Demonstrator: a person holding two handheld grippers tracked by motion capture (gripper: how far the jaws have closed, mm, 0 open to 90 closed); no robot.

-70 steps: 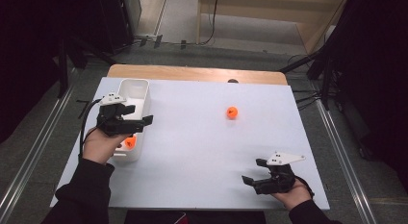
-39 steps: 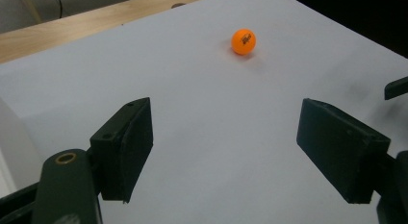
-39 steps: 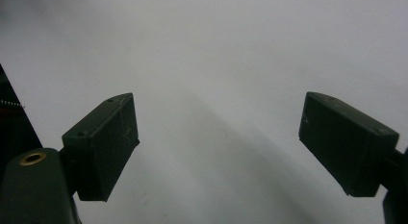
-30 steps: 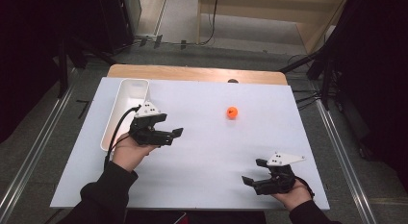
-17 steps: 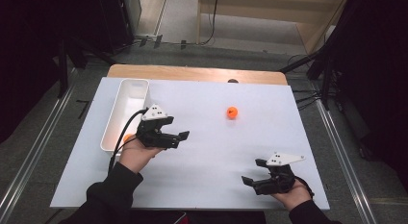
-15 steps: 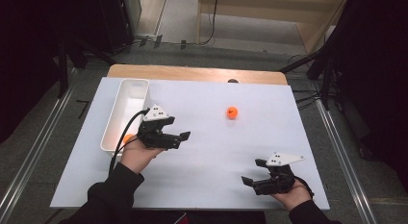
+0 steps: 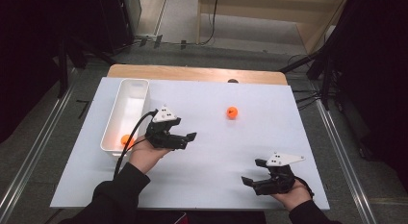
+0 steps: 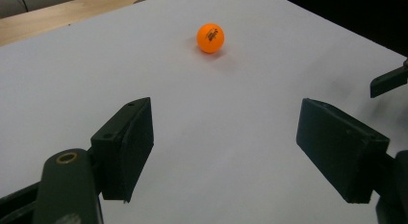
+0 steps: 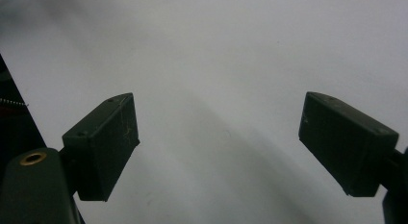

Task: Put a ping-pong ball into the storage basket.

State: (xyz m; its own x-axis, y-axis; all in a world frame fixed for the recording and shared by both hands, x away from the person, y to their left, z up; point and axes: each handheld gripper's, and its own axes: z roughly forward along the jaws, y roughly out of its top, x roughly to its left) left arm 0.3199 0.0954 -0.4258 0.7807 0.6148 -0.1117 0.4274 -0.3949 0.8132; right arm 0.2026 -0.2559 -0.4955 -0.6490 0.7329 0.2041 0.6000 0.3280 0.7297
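Observation:
An orange ball (image 7: 232,112) lies on the white tabletop (image 7: 269,118), right of centre toward the back. My left gripper (image 7: 185,140) hovers just right of a white tray (image 7: 115,119), open, jaws pointing toward that ball, with nothing between them. In the left gripper view the ball (image 8: 210,38) sits well ahead of the gripper (image 8: 226,123). A second orange ball (image 7: 126,140) rests in the tray's near end. My right gripper (image 7: 253,171) stays low near the front right, and the right gripper view shows it (image 9: 219,113) open over bare tabletop.
A wooden strip (image 7: 192,73) runs along the table's back edge, with a small dark knob (image 7: 233,80) on it. The tray stands lengthwise along the left side. Metal rails (image 7: 33,152) flank the table on the floor.
My left gripper has left the tray, where an orange ball now lies, and moved right and slightly down toward the table's middle. The right gripper has kept still.

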